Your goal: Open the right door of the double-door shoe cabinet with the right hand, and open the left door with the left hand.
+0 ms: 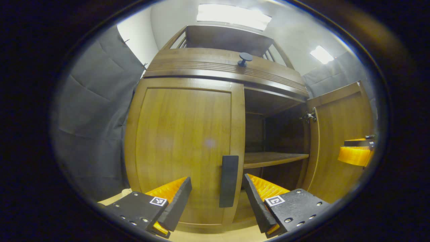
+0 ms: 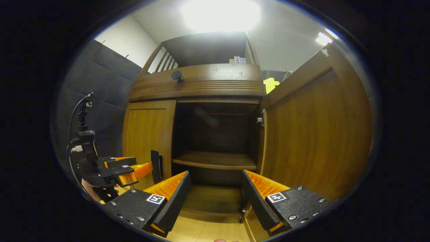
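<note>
Black-and-orange fingers of the left gripper [image 1: 216, 201] stand spread wide at the bottom of the left gripper view, holding nothing. Between them, slightly farther off, hangs the black handle [image 1: 228, 180] of the left door [image 1: 183, 141], which sits shut against the shoe cabinet [image 1: 221, 64]. Neither finger touches the handle or the wood.

Beside it the right door [image 1: 339, 134] is swung open on its hinge [image 1: 309, 116], showing a dark interior with one wooden shelf [image 1: 273, 158] across it. An orange part of the other gripper shows near that door's outer edge.

From the right gripper view, the right gripper [image 2: 215, 201] is likewise wide apart and grasping nothing, facing the open compartment, with the open right door [image 2: 315, 134] just to its side. The left gripper [image 2: 124, 173] shows there too, close to the closed left door [image 2: 149, 134] and its handle [image 2: 155, 166], with a bit of a hand [image 2: 88, 188] beneath it.

A black knob [image 1: 245, 58] sticks out of the grooved band above the doors. Grey padded panels [image 1: 90, 127] line the wall beside the cabinet.
</note>
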### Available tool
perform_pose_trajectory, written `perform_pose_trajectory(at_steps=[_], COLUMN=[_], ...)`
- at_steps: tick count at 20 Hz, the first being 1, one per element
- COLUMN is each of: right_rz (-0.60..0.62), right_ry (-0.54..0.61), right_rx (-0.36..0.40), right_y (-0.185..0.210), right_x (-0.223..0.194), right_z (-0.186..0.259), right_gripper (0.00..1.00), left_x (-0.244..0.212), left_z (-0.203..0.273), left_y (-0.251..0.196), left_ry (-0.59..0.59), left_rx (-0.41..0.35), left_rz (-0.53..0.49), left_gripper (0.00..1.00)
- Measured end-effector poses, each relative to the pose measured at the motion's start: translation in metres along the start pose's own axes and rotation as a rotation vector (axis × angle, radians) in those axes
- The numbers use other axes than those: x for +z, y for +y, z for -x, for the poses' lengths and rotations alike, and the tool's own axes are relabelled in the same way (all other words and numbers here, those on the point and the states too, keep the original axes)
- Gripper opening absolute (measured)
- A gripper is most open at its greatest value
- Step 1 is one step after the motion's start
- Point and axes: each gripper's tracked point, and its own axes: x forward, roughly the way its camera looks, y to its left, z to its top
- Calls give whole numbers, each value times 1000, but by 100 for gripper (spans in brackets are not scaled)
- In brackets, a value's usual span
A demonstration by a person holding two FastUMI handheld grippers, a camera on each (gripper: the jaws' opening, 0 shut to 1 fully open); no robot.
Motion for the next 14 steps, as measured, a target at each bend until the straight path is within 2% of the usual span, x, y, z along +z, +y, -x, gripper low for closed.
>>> perform_pose_trajectory(at_steps=[3, 8, 9, 12, 14], right_rz=[9, 8, 9, 17, 25], right_ry=[7, 23, 26, 31, 34], right_rx=[5, 19, 22, 30, 34], right_y=[-3, -1, -1, 0, 0], right_x=[-4, -14, -16, -21, -24], right_z=[-9, -18, -20, -24, -27], right_gripper=[94, 94, 94, 94, 94], left_x=[-6, -22, -26, -28, -28], left_z=[-19, -43, -47, -52, -51], left_y=[-2, 0, 2, 1, -4], left_ry=[12, 44, 50, 59, 61], left_rx=[-4, -19, -20, -26, -29], left_rz=[2, 19, 17, 32, 64], left_gripper=[92, 86, 89, 89, 82])
